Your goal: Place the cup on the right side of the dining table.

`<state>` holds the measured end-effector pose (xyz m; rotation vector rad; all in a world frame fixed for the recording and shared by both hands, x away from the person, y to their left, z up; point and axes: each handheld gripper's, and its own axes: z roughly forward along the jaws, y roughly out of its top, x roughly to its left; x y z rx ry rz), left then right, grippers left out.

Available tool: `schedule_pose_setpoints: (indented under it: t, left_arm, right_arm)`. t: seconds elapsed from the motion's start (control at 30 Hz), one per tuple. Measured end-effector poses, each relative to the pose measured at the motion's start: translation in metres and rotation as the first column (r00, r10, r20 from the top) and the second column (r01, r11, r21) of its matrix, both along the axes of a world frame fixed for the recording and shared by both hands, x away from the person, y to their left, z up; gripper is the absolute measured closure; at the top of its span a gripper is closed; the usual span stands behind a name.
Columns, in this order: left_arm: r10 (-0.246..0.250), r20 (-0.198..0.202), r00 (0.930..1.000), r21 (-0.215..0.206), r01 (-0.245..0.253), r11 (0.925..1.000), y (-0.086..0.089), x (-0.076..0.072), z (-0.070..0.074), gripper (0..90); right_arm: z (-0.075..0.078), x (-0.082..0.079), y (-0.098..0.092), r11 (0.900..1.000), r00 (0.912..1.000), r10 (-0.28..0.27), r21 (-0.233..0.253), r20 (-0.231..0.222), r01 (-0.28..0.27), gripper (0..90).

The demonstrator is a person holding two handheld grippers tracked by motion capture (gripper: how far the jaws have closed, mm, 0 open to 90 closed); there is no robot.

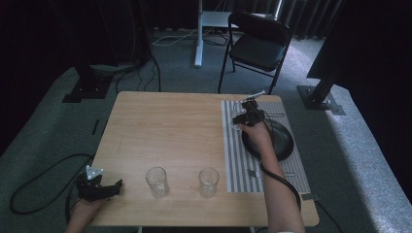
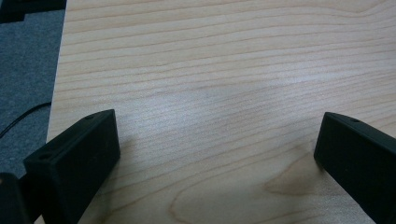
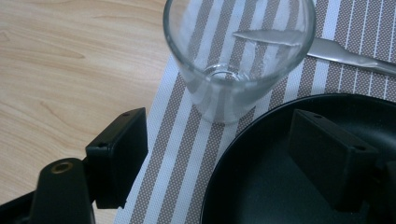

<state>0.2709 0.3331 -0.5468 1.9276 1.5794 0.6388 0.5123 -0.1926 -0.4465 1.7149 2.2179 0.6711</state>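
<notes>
Over the striped mat [image 3: 177, 154], right hand-held gripper [image 3: 219, 144] gapes empty near glass [image 3: 236, 56].

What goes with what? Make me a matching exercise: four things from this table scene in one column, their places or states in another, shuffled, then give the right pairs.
Things:
1. right gripper
2. left gripper
3. black plate
4. knife

Places or states:
A. lies on the striped mat beyond the glass
B. open over bare wood at the table's near left corner
C. open, with the glass just ahead of its jaws
D. rests on the striped mat, under the person's forearm

Pairs: 1-C, 2-B, 3-D, 4-A
</notes>
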Motion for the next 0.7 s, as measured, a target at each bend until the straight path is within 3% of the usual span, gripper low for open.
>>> schedule_pose_setpoints:
  t: [0.7]
  left_arm:
    - [0.000, 0.000, 1.0000, 0.000, 0.000, 1.0000, 0.000, 0.000, 0.000, 0.6]
  right_arm:
    - [-0.010, -0.027, -0.006, 1.000, 1.0000, 0.003, 0.020, -0.002, -0.003, 19.9]
